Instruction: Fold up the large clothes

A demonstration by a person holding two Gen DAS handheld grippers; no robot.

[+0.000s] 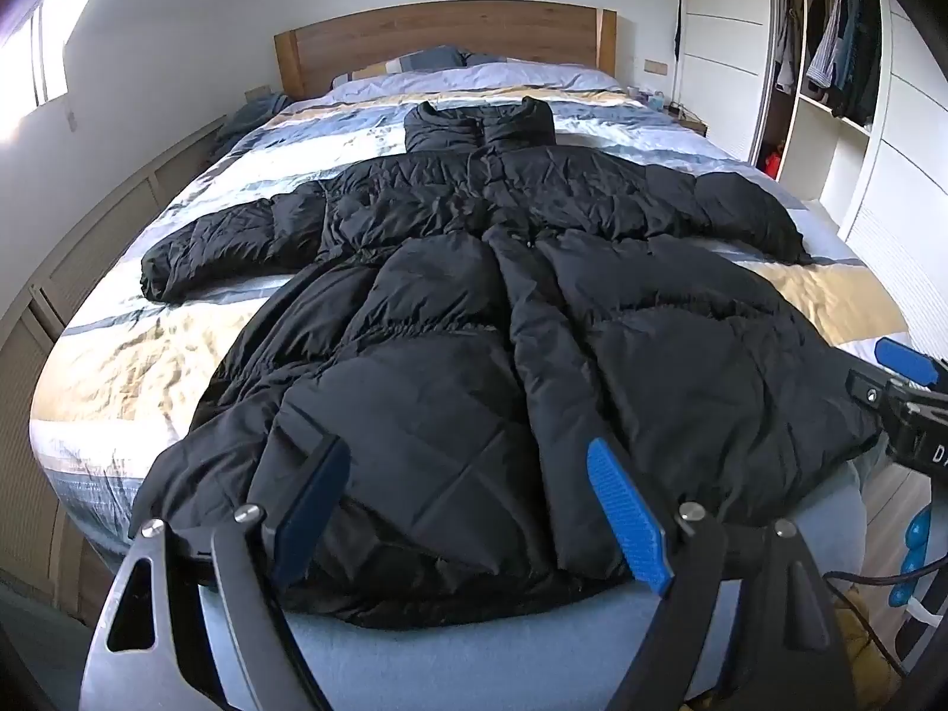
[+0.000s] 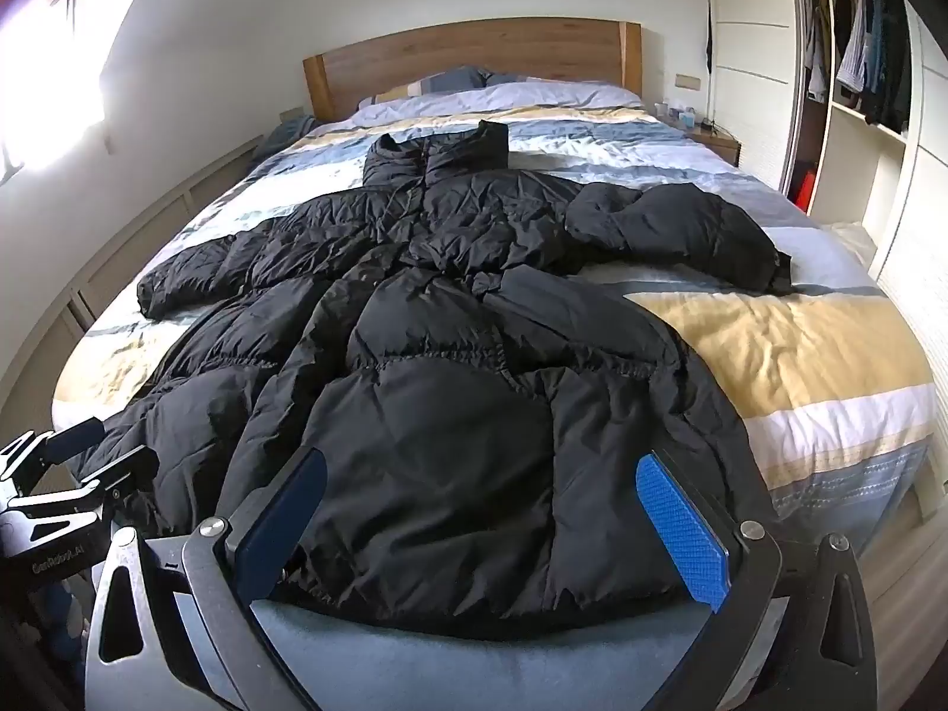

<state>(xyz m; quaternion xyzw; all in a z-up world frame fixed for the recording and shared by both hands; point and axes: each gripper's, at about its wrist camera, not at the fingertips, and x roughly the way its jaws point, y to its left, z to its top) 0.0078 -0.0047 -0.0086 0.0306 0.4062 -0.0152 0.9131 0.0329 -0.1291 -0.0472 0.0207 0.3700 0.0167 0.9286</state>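
A long black puffer coat [image 1: 474, 308] lies flat on the bed, front up, collar toward the headboard, both sleeves spread out, hem hanging at the foot edge. It also shows in the right wrist view [image 2: 450, 355]. My left gripper [image 1: 468, 474] is open and empty, hovering over the hem's left part. My right gripper [image 2: 480, 486] is open and empty over the hem's right part. The right gripper shows at the right edge of the left wrist view [image 1: 906, 379], and the left gripper shows at the left edge of the right wrist view [image 2: 71, 462].
The bed has a striped blue, yellow and white duvet [image 2: 800, 343] and a wooden headboard [image 1: 444, 41]. An open wardrobe [image 1: 829, 59] with hanging clothes stands at the right. A nightstand [image 2: 717, 142] sits beside the bed. A bright window [image 2: 47, 89] is at the left.
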